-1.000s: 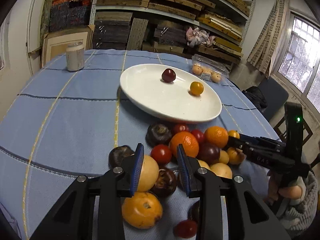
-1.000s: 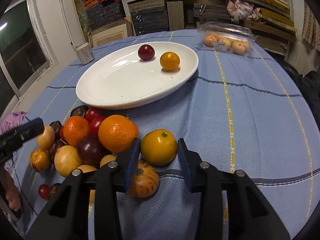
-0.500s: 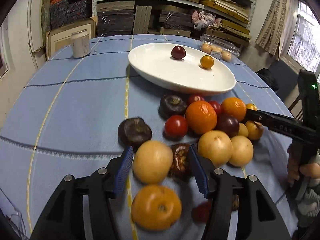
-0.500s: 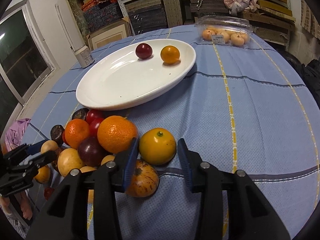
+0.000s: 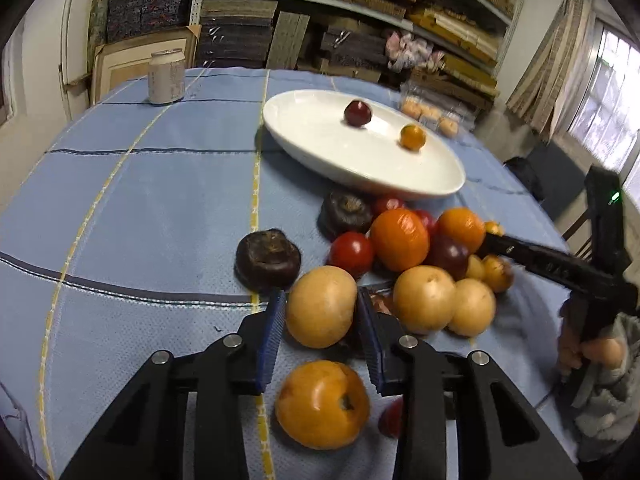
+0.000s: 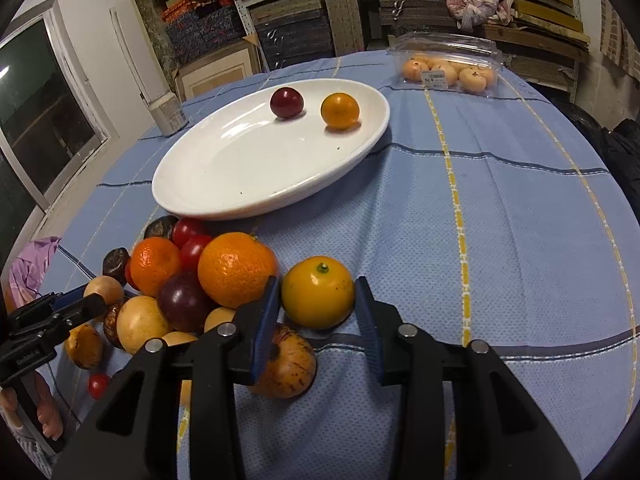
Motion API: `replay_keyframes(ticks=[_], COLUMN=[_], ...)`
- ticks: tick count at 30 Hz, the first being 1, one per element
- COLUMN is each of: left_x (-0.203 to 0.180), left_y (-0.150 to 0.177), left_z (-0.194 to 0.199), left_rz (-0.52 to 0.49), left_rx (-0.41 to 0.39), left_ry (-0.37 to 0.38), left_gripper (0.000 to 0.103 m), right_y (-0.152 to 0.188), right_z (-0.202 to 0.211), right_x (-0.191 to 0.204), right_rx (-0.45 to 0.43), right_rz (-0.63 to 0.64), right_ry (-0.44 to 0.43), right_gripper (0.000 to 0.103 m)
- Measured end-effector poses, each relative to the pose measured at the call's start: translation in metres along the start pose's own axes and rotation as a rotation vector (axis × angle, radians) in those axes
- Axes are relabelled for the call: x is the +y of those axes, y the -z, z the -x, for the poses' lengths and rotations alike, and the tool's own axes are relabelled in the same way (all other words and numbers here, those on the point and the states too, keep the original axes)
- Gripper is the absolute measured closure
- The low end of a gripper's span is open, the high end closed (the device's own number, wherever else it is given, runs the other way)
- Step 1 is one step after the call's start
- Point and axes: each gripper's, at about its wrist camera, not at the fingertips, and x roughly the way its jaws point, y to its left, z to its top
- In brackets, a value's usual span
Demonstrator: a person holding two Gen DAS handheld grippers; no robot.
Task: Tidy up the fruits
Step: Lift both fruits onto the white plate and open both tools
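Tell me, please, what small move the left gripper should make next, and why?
Probably close the jaws. The left gripper is open, with its blue pads either side of the pale yellow round fruit, apparently not yet pressing it. The white oval plate holds only two fruits, so there is room.

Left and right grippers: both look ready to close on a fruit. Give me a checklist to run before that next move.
1. Left gripper open, straddling the tan round fruit: ok.
2. Right gripper open around the yellow citrus: ok.
3. Large orange clear of the right gripper's left finger: not ok, it looks to be touching.
4. White plate has free room beside the dark red fruit and small orange fruit: ok.
5. Pads squarely at each fruit's widest part: cannot tell.
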Motion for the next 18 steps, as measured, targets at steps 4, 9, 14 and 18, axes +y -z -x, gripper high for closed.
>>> replay_keyframes(ticks=[4, 9, 14, 18], left_x=[0.002, 0.001, -0.019, -0.039], left_y=[-0.002, -0.015, -0.081, -0.141], left_z=[-0.002, 0.009, 0.036, 0.038], left_rz=[0.012, 0.024, -0.041, -0.075], left_rx=[0.0, -0.044, -0.168, -0.237], left_ry=[0.004, 0.041, 0.014, 0.012], left_gripper=[0.067, 0.068, 0.068, 0.068], right_y=[0.001, -0.003, -0.043, -0.102], right_z=[0.001, 0.018, 0.057, 0.081], right_x=[0.001, -0.002, -0.001, 0.014], right_rx=[-0.005, -0.067, -0.163, -0.258], right_rz=[0.002, -0.027, -0.038, 0.01], right_ry=[0.003, -0.012, -0.048, -0.019], right_gripper=[0.066, 0.066, 0.066, 0.066])
